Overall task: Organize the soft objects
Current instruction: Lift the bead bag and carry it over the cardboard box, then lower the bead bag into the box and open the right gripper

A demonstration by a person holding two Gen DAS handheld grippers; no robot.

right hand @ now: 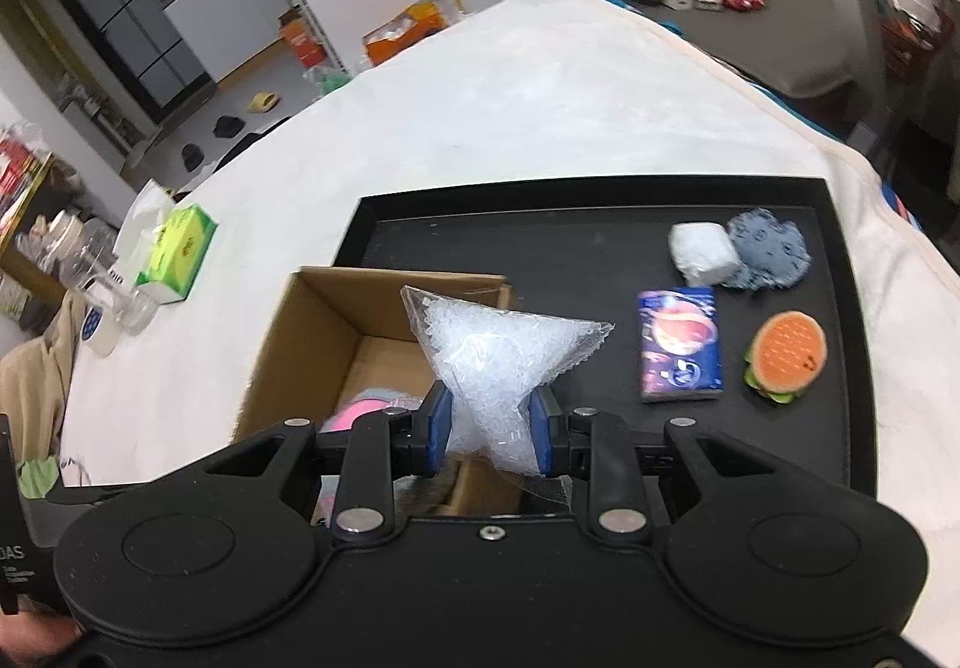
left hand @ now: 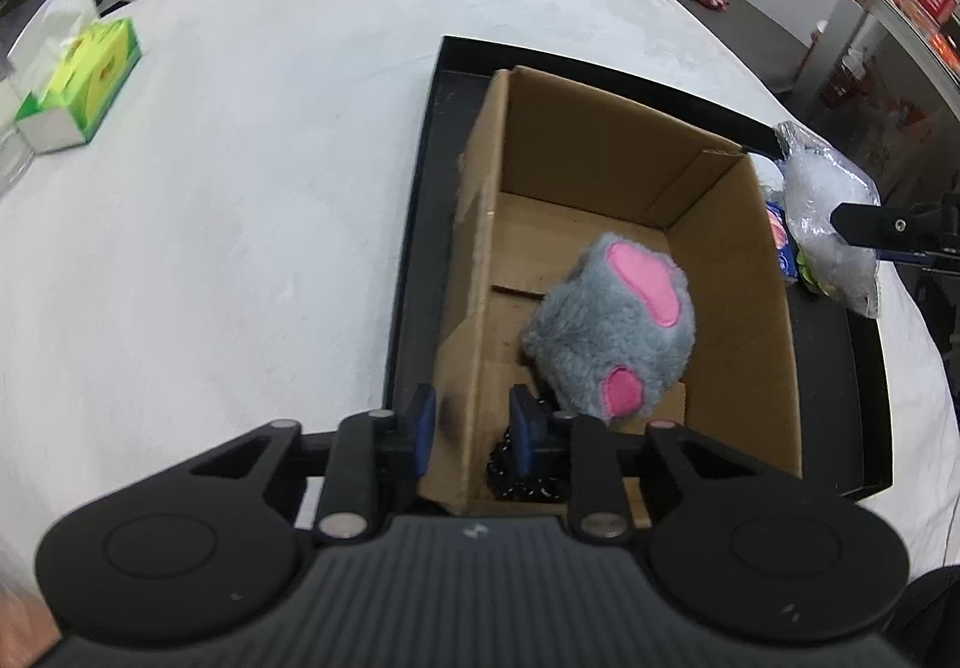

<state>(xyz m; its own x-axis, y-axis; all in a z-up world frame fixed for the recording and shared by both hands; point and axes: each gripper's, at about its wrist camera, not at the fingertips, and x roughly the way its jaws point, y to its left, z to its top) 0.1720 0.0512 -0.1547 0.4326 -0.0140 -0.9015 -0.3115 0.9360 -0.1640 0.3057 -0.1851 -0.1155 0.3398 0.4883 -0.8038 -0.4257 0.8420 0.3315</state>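
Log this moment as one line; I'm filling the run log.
left gripper: shut on box wall | right gripper: shut on bead bag | grey plush: in box

Both grippers: left gripper (left hand: 474,431) and right gripper (right hand: 492,431) black, ribbed housing, round discs, silver pivot screws, blue finger pads (left hand: 425,422).

Even indoor light, fisheye-warped, blurred edges

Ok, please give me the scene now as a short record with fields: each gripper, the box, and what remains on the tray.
left gripper: shut on the cardboard box wall
right gripper: shut on clear bag of pellets
in box: grey and pink plush
on black tray: tissue pack, burger toy, white roll, blue-grey plush
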